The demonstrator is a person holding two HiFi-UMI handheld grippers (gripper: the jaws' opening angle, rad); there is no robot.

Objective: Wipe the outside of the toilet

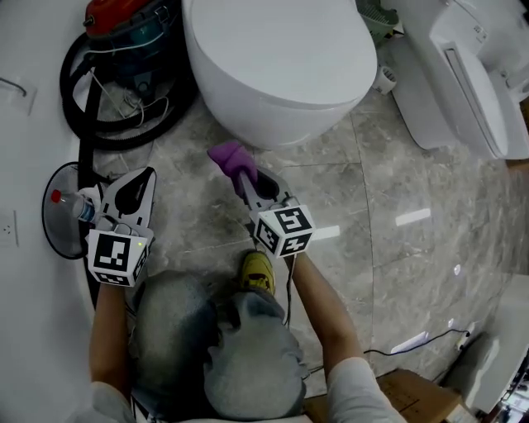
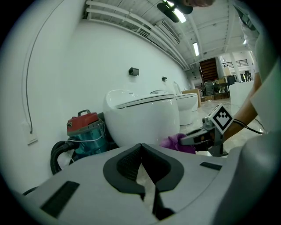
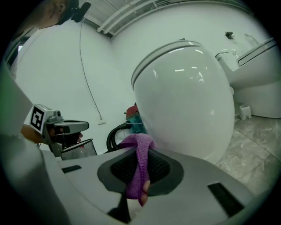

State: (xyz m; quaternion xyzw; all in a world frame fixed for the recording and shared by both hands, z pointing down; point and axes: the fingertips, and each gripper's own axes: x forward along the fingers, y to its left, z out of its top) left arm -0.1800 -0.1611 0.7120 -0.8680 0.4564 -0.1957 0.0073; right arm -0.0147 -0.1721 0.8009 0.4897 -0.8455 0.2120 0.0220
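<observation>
Cloth [image 1: 230, 155] pinched by a narrow fold in right tool [image 1: 248, 183] beside toilet [image 1: 281, 66]; left tool [image 1: 136, 188] closed, empty; rubbing could tug it free.

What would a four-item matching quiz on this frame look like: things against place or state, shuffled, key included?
Things
1. purple knitted cloth
2. left tool
3. red-lidded teal canister vacuum
4. clear plastic bottle with red cap

Place or state
A. inside the black wire-mesh bin
B. shut, nothing between it
C. by the wall, beside the white ceramic toilet
D. clamped in the right tool

Pairs: 1-D, 2-B, 3-C, 4-A
</observation>
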